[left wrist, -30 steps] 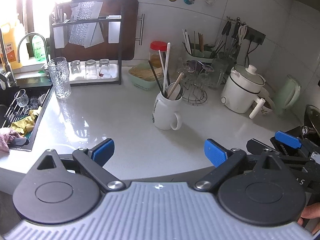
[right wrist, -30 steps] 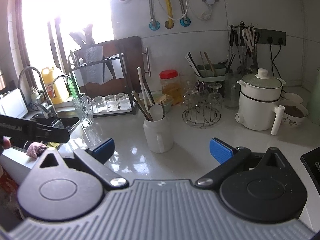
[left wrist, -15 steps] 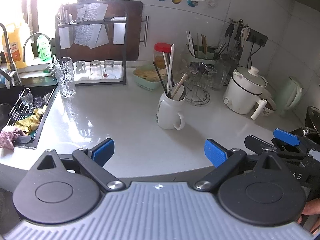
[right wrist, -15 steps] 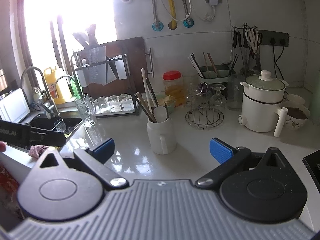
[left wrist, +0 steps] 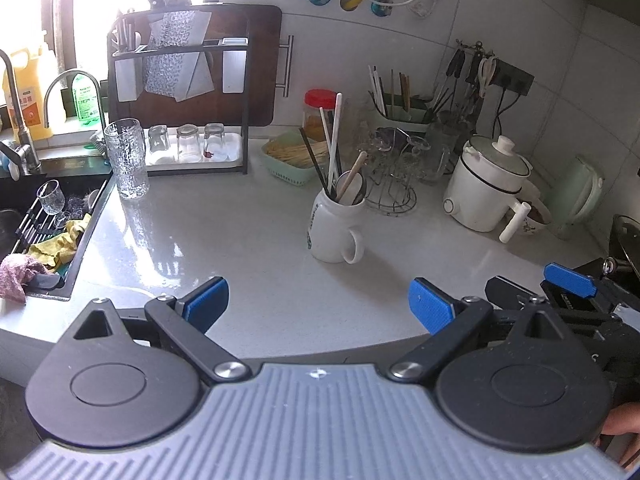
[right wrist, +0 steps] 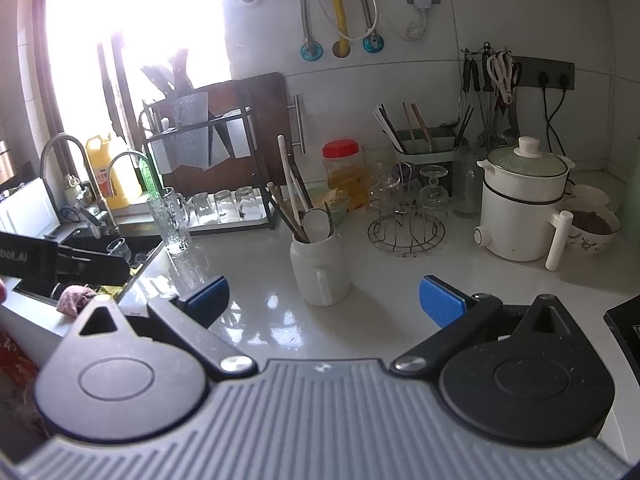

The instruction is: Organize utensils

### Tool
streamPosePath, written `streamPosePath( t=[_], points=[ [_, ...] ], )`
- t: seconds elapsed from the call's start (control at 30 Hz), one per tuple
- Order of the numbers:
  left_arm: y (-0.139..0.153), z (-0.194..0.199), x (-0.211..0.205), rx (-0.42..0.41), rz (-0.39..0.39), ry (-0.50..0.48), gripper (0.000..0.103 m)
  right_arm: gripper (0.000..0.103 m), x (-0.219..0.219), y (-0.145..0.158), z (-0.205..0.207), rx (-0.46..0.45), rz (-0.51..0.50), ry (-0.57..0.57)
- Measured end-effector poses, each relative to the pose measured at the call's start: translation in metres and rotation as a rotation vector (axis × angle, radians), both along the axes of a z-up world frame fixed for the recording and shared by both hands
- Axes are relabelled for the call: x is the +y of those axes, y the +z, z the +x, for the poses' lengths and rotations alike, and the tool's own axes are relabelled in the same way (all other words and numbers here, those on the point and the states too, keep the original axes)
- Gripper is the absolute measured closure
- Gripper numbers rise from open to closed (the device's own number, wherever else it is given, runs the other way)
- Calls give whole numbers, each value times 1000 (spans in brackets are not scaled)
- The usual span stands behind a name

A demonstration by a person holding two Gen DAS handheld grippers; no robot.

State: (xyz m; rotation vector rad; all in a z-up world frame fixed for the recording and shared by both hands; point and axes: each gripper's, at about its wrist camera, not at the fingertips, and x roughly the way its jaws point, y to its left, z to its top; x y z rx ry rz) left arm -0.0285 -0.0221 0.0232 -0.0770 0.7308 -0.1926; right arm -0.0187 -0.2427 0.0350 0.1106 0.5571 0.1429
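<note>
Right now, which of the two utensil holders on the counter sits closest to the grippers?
The white mug with chopsticks and a spoon, standing alone mid-counter. The green caddy sits back against the wall.

A: What colour is the handled ceramic mug [left wrist: 334,229]?
B: White, on a glossy pale grey bench [left wrist: 224,232].
A: The tool pads [left wrist: 430,311]?
B: Blue; the plastic jar's lid [right wrist: 341,148] is red.

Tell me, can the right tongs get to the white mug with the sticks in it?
Probably yes. The right tongs are open, and only bare counter lies between them and the white mug, which stands straight ahead.
</note>
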Motion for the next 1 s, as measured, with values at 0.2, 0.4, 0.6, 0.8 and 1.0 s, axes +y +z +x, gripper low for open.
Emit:
streamPosePath(
  t=[0.2, 0.4, 0.6, 0.8, 1.0],
  points=[
    [1, 2, -1, 1, -2, 4, 4, 0, -1, 0, 1, 0, -5, -1],
    [1, 5, -2, 1, 1, 4, 4, 0, -1, 0, 3, -1, -9, 4],
    [-1, 7, -3, 0, -1, 9, 4, 0, -1, -2, 7, 10, -6, 7],
    [-1, 15, -4, 3, -7, 5, 4, 0, -3, -3, 12, 18, -8, 2],
    [-4, 21, -4, 7, -12, 15, 4, 0, -4, -4, 15, 24, -8, 4]
  ],
)
